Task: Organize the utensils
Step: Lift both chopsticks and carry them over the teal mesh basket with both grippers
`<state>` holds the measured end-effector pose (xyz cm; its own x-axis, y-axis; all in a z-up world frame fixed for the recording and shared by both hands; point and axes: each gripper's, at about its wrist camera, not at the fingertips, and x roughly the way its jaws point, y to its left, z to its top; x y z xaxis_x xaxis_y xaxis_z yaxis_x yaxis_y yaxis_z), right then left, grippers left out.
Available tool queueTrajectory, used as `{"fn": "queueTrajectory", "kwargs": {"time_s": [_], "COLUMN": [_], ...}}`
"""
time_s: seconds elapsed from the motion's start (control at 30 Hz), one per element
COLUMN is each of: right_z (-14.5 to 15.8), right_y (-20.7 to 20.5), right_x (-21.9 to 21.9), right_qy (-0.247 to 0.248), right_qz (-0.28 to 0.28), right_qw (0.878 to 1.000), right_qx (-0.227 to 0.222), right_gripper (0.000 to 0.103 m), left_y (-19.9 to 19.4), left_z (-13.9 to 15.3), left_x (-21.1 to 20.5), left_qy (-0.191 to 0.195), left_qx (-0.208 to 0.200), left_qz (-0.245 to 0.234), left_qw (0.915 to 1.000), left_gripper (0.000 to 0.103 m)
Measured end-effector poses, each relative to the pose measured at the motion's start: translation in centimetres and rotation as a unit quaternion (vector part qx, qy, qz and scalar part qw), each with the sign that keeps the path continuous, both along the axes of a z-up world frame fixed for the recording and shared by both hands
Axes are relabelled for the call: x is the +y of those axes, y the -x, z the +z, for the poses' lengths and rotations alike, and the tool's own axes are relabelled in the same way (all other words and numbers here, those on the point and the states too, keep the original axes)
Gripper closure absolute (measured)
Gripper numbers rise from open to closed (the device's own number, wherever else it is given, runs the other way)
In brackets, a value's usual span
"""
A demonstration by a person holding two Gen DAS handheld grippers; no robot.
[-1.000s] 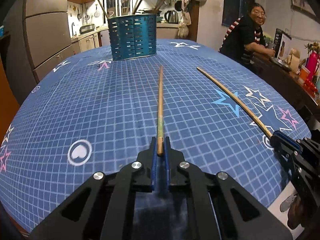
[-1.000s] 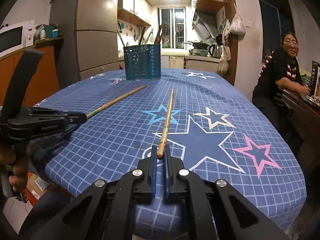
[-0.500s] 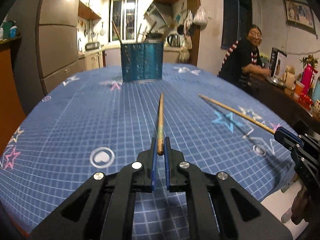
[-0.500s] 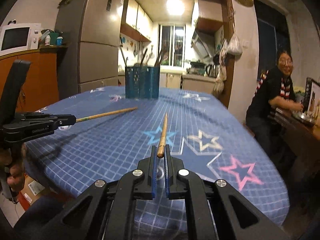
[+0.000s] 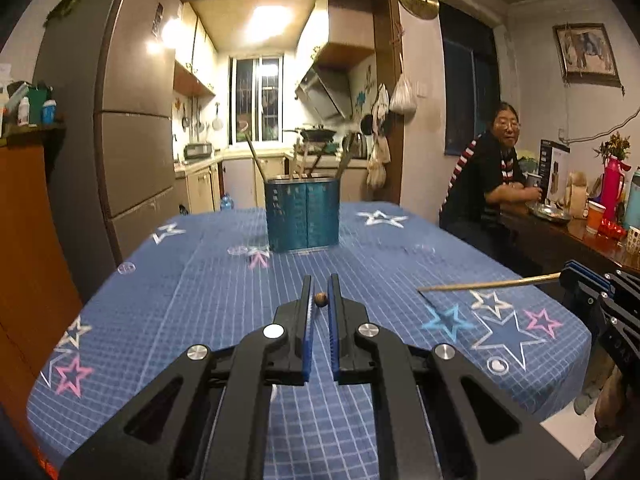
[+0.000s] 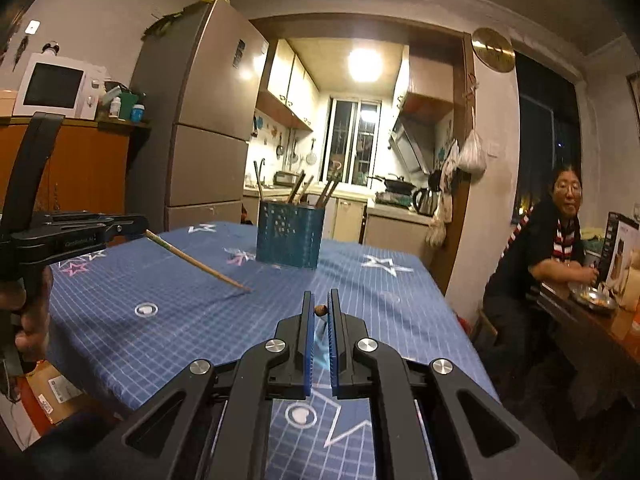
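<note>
Blue tablecloth (image 5: 168, 320), bare beside holder (image 5: 302, 216)

Left gripper (image 5: 319, 300) clamped on a chopstick (image 5: 320, 299), seen end-on as a small brown dot between the blue pads (image 5: 307, 332), near their tips. Straight ahead of the jaws, far across the blue star-print tablecloth (image 5: 200, 304): teal perforated utensil holder (image 5: 302, 213), upright, several utensil handles sticking out the top. Right of the jaws: right gripper (image 5: 568, 274) at frame edge, pinching a second chopstick (image 5: 486, 283) by one end; its free end points back toward the jaws, above the cloth. Person seated (image 5: 486, 184) far right at a side table.
</note>
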<state>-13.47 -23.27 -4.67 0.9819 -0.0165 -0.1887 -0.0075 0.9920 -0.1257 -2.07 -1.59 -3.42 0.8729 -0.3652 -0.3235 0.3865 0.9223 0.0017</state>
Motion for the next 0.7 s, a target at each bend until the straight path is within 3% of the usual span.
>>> {"fn": "queueTrajectory", "kwargs": {"time_s": [0.43,0.7], "right_z": [4.6,6.8], "right_y": [-4.0,-9.9], "right_x": [-0.8,-3.1], "right_qy": [0.018,-0.007], "right_qz": [0.021,0.043], "right_qw": [0.999,0.999], "right_qx": [-0.020,0.021], "right_gripper": [0.095,0.095], "left_y": [-2.4,-3.9], "left_z": [3.9,4.7], "left_x": [0.5,0.7], "left_qy": [0.025,0.036], "left_qx": [-0.031,-0.029], "left_qz": [0.002,0.000], "left_qw": [0.9992,0.9989], "left_gripper": [0.098,0.098]}}
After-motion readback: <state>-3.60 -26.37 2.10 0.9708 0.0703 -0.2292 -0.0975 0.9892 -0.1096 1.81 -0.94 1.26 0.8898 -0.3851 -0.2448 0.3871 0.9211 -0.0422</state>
